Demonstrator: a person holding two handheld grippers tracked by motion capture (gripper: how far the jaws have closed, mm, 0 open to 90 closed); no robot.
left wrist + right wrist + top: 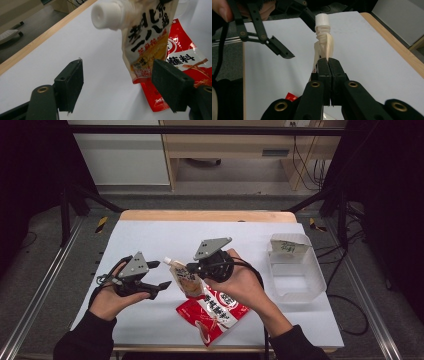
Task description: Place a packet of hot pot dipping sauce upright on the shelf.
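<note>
A beige spout pouch (184, 277) with a white screw cap (168, 261) hangs lifted above the white table. My right gripper (193, 268) is shut on its upper edge, and the right gripper view shows the pouch (324, 45) pinched edge-on between the closed jaws (328, 65), cap (322, 19) pointing away. My left gripper (160, 274) is open just left of the pouch. In its own view the jaws (120, 85) stand wide apart below the cap (106, 15), with the pouch (147, 32) just above the right jaw and nothing gripped. A red sachet (215, 315) lies flat under the pouch.
A clear plastic tub (295, 267) stands at the right of the white sheet (150, 237). The wooden table edge (207, 216) runs along the far side. Black frame posts flank the table on both sides.
</note>
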